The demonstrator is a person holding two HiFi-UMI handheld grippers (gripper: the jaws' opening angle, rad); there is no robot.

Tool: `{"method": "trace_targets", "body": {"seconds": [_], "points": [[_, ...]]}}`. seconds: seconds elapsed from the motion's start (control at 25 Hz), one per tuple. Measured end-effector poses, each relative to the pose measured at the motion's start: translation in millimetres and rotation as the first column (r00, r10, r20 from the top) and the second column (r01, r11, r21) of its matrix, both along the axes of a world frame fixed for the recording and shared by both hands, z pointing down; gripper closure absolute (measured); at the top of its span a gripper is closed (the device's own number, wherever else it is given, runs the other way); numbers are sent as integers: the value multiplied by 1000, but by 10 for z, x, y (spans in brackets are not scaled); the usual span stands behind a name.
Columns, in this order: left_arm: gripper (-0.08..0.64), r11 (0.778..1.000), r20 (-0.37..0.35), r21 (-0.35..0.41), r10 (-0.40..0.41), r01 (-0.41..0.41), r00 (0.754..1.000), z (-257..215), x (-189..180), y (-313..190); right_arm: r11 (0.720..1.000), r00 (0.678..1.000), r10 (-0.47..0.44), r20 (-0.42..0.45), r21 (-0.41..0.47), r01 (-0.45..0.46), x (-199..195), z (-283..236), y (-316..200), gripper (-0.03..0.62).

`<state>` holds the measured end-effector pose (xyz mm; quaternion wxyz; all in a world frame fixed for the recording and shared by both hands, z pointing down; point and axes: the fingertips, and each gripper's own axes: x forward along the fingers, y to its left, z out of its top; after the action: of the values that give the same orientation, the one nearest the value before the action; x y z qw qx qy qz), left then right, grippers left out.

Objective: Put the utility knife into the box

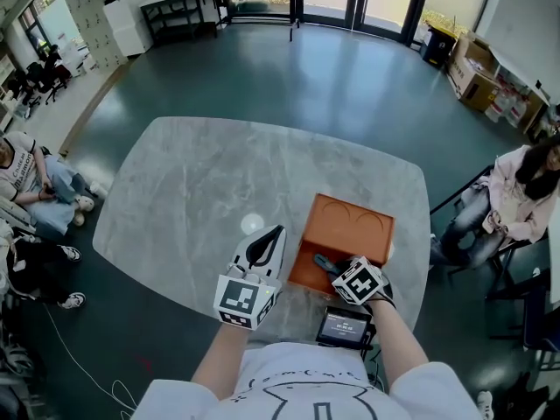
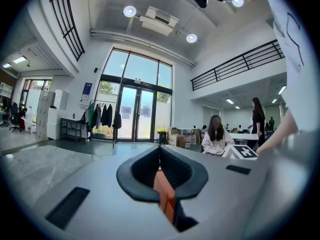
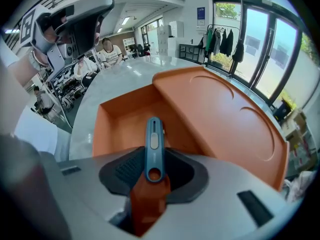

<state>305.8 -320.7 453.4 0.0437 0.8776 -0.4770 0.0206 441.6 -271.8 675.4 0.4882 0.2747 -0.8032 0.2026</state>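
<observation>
An orange box point(image 1: 308, 265) stands open near the table's front right, its lid point(image 1: 354, 221) laid back beyond it. My right gripper point(image 1: 337, 274) is at the box's near edge, shut on a blue utility knife point(image 1: 323, 263). In the right gripper view the knife point(image 3: 154, 141) sticks out from the right gripper point(image 3: 154, 153) over the box's hollow point(image 3: 122, 119), slider face up, with the lid point(image 3: 225, 114) to the right. My left gripper point(image 1: 276, 233) hovers over the table left of the box. The left gripper point(image 2: 160, 150) is shut with nothing in it and points away across the room.
The grey marble table point(image 1: 192, 182) has a rounded edge, with dark floor all round it. A person point(image 1: 516, 195) sits to the right of the table and others point(image 1: 35, 182) sit at the left. Cardboard boxes point(image 1: 477, 73) stand at the back right.
</observation>
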Motion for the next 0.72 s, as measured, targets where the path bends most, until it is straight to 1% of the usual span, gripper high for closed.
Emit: {"method": "trace_targets", "body": {"seconds": [0.2,0.36,0.44,0.6,0.72], "points": [[545,1000,1,-10,-13,13,1000,17,-41,1,1000,999,-19,-31,-8,19,-36,52,-2,457],[545,1000,4,-14,-23,23,1000,7,-45,37,999,998,-41,-38,10,42,-51,12,8,452],[545,1000,7,-16,-24,24,1000,36,-33,63,999,999,-33,-25,14,33,-42,8,9,440],[545,1000,9,-14,-20,20,1000,108,12,136,999,1000,-9,10,31,9,2,-33,37,437],[545,1000,12,-12,-6,6,1000,46,-17,195,998,999,23,38,59,-25,-11,-209,52,437]]}}
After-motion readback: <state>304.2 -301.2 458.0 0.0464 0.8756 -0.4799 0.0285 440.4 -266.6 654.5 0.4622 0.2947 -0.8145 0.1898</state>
